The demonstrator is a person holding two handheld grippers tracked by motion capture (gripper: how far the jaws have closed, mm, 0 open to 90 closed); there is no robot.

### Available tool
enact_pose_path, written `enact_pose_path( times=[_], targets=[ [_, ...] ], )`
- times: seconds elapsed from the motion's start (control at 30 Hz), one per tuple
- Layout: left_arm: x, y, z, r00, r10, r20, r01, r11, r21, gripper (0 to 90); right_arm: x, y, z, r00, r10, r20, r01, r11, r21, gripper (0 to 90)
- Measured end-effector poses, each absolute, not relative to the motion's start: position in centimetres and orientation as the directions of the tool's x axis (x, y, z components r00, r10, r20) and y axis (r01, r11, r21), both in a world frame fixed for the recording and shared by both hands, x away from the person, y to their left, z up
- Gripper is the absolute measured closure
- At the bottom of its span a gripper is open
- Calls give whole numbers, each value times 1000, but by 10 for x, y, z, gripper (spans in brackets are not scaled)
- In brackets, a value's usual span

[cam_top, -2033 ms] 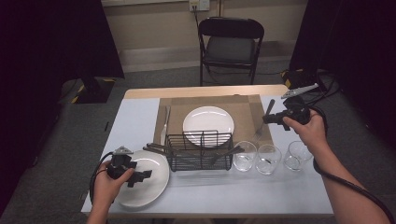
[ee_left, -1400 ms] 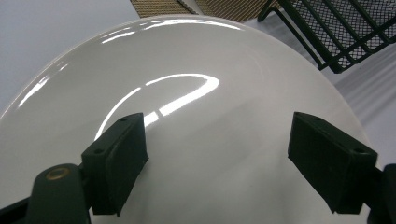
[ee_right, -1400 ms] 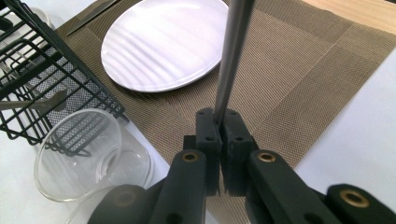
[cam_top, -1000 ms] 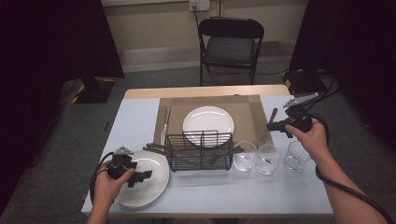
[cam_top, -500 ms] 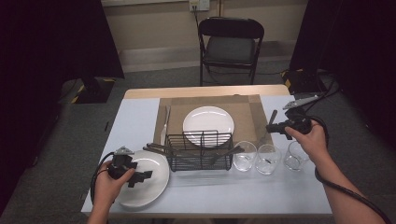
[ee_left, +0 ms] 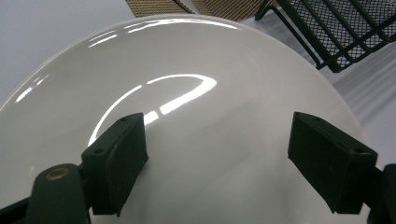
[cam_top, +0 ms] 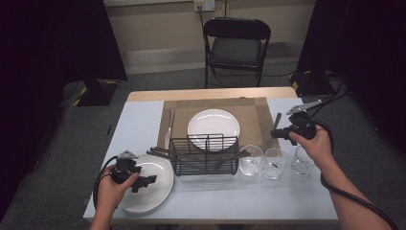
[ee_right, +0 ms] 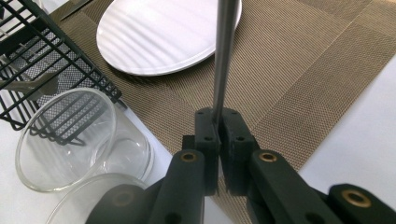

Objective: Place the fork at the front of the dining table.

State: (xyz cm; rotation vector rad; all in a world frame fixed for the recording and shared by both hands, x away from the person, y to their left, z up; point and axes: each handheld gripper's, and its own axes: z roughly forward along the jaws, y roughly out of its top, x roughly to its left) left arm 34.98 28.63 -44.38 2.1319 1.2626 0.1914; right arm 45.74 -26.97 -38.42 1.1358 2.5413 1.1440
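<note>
My right gripper is shut on the thin handle of a metal utensil, which stands up from the jaws over the right edge of the brown placemat. In the right gripper view the right gripper has the handle pinched between its pads. A white plate lies on the mat beyond it. At the front left, my left gripper hovers open just over a second white plate. In the left gripper view the left gripper has its jaws spread wide over that plate, with nothing between them.
A black wire rack with cutlery in it stands at the middle front. Three clear glasses line up to its right, close under my right hand. Another utensil lies at the mat's left edge. A folding chair stands behind the table.
My right gripper has drifted a little toward the person and to the right with the utensil still in it. The left gripper has stayed over its plate.
</note>
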Motion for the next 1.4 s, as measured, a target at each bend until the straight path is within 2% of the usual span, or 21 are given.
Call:
enact_pose_path(
  times=[0.5,1.4],
  targets=[
    [350,287,-444,523,830,-192,736,-326,594,193,459,-269,-383,-685,714,145,584,419,695,880],
    [350,287,-445,521,831,-194,738,-325,591,193,468,-263,-387,-694,706,142,569,418,708,877]
  ],
)
